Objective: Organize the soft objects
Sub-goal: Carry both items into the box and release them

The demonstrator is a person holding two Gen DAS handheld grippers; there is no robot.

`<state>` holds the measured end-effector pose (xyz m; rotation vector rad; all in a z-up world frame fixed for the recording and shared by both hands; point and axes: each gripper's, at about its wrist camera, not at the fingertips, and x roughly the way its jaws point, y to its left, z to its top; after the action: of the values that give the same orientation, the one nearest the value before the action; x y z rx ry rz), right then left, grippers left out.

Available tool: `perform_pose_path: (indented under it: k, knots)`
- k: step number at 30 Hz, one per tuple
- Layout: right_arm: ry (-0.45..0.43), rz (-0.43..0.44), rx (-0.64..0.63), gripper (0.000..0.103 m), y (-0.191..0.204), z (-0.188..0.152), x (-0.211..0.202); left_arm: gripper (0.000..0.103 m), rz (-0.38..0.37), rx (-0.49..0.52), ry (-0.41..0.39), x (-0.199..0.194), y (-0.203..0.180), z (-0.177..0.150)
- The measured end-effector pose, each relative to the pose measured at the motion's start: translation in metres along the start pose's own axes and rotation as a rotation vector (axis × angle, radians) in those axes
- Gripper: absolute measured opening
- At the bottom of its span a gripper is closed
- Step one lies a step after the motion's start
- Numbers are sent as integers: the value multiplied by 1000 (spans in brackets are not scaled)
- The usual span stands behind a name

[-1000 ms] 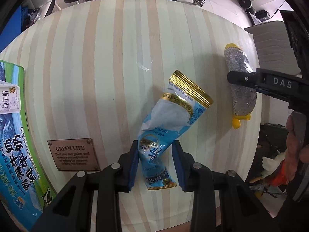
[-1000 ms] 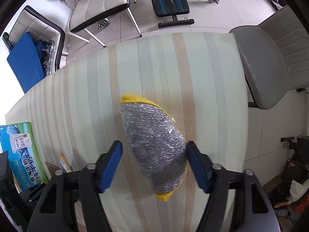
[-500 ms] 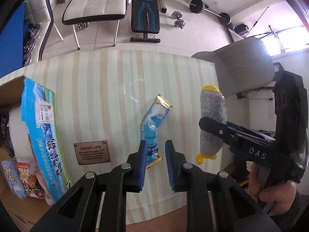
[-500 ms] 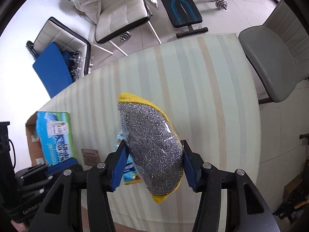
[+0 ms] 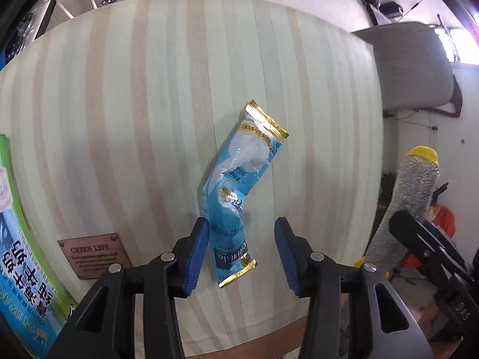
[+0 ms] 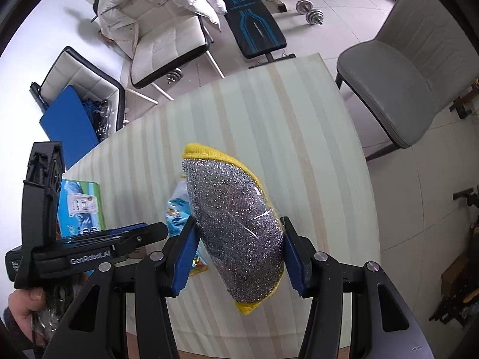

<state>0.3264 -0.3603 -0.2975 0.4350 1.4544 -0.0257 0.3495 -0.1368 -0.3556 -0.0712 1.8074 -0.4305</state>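
Two soft items: one clamped, one loose on the table.
Silver glittery scrub sponge with yellow edging [image 6: 236, 227] is pinched between the right gripper [image 6: 239, 252] pads, held above the pale striped tabletop [image 5: 125, 119]. One crumpled blue-and-gold snack wrapper [image 5: 236, 200] lies flat between the left gripper [image 5: 241, 254] fingers; jaws just opened, spread, left pad touching it at most. One blue-green milk carton box [image 5: 21, 263] far left.

The left gripper [image 5: 241, 252] points steeply down, its 2 jaws just opened and apart. The right gripper [image 6: 239, 255] points steeply down, its jaws clamped on a scouring pad [image 6: 236, 224].
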Motion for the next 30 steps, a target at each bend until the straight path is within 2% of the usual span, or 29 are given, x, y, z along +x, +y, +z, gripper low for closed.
perform_pose_path:
  k: [2,3,4,7,11,15,17,20,26,30]
  knots:
    - [11,-10,16,55,-13,-1,9,43,110,49,-3,12,-12,3]
    - [17,-12,19,55,-18,-3,12,42,133,68,-11,13,-17,3]
    - [22,-16,20,55,-22,-4,15,28,141,83,-27,12,-21,3]
    - [31,-18,20,55,-30,-9,21,23,144,87,-77,6,-25,-1]
    - [35,3,10,55,-32,-14,21,21,84,59,-132,-17,-15,-19]
    - [14,37,-14,55,-17,-16,6,20,-17,22,-218,-67,-4,-49]
    - [-3,59,-31,55,-3,-19,-8,16,-78,-2,-266,-97,7,-63]
    - [-33,101,-77,55,31,-25,-29,16,-136,-30,-351,-147,27,-86]
    - [-80,200,-172,55,121,-47,-69,16,-184,-60,-483,-247,85,-122]
    - [-93,267,-242,55,193,-71,-86,16,-160,-94,-539,-289,138,-155]
